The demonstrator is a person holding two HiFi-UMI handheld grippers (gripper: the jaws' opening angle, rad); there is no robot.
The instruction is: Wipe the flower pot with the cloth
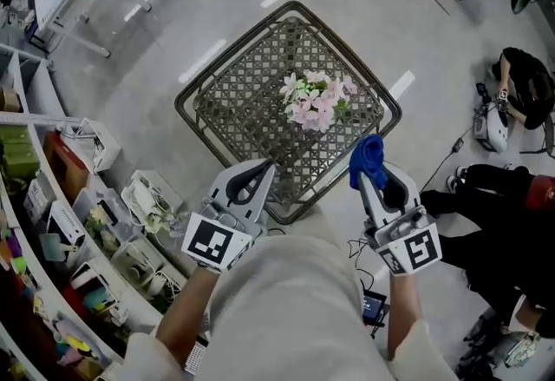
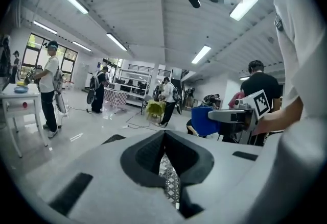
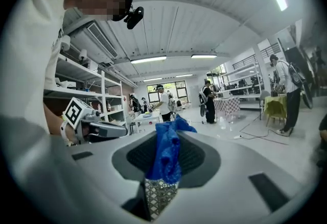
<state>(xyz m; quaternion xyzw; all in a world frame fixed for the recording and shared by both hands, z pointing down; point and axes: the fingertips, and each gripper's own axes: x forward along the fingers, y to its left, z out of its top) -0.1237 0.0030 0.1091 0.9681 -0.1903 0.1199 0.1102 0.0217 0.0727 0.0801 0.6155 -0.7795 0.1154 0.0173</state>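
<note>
Presumably readying a wipe, the right gripper (image 1: pixel 365 169) clamps the cloth (image 1: pixel 368 157) over the table's (image 1: pixel 185 101) near edge, while the left gripper (image 1: pixel 264 167) is pinched together, empty.

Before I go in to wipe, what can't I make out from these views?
1. The flower pot: in the head view the flowers cover it from above, so its sides and any dirt are hidden.
2. Both gripper views look out across the room; the pot is in neither.
3. Pads of the right gripper: the blue cloth pinched there covers them.
</note>
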